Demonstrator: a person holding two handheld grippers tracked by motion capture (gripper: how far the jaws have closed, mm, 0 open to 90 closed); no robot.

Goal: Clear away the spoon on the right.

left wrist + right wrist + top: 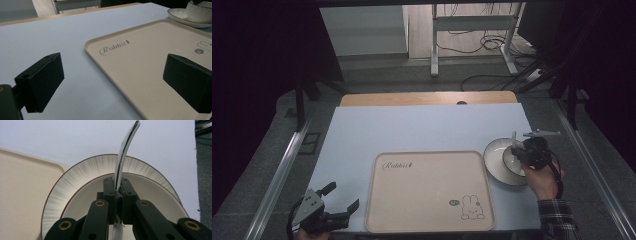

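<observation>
R gripper point(117, 195) jaws pinched the spoon point(125, 152) handle over bowl point(512, 159) & plate point(494, 150); glazed, slippery, fragile, so grip mid-handle. L gripper point(343, 197) jaws spread.

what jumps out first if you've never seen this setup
The right claw is shut on a white spoon handle over a bowl sitting on a plate at the table's right. A big beige rabbit tray sits centre-front, the left claw open beside it.

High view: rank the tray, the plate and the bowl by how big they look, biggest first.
1. tray
2. plate
3. bowl, sitting on the plate and partly hidden by the right gripper, yet clearly smaller than the plate.
</observation>
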